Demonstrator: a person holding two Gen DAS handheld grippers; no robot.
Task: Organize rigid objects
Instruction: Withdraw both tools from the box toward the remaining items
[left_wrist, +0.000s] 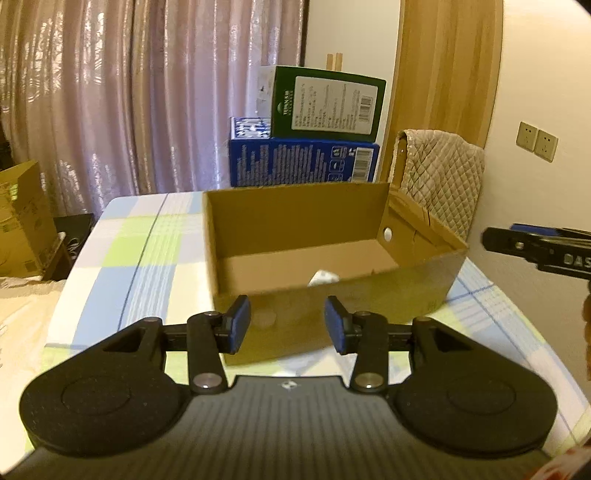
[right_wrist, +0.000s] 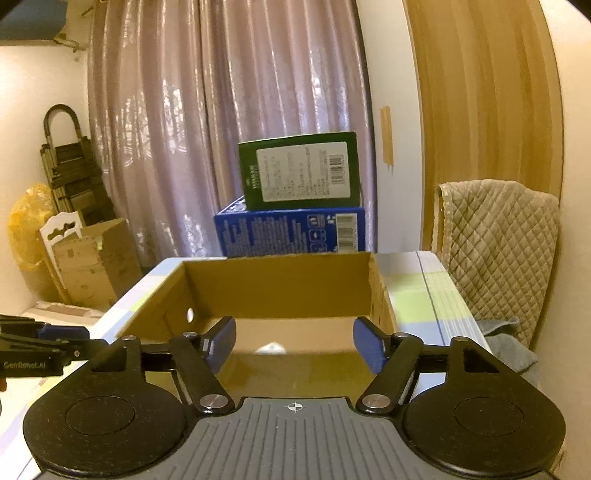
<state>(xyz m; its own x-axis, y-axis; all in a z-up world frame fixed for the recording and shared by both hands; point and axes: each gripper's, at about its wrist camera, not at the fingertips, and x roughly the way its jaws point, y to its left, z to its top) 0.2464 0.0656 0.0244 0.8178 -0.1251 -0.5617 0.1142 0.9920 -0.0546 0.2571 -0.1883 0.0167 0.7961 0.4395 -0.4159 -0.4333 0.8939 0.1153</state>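
White object (left_wrist: 322, 277) in cardboard box (left_wrist: 406, 288) half hidden by near wall, unidentifiable.

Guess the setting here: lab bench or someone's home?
Most likely a home, probably a spare or storage room. Floor-length curtains hang behind, a checked cloth covers the table holding the open cardboard box, and retail boxes are stacked behind it.

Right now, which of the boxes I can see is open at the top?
The brown cardboard box on the checked table, just ahead of both grippers. The green box and the blue box stacked behind it are closed.
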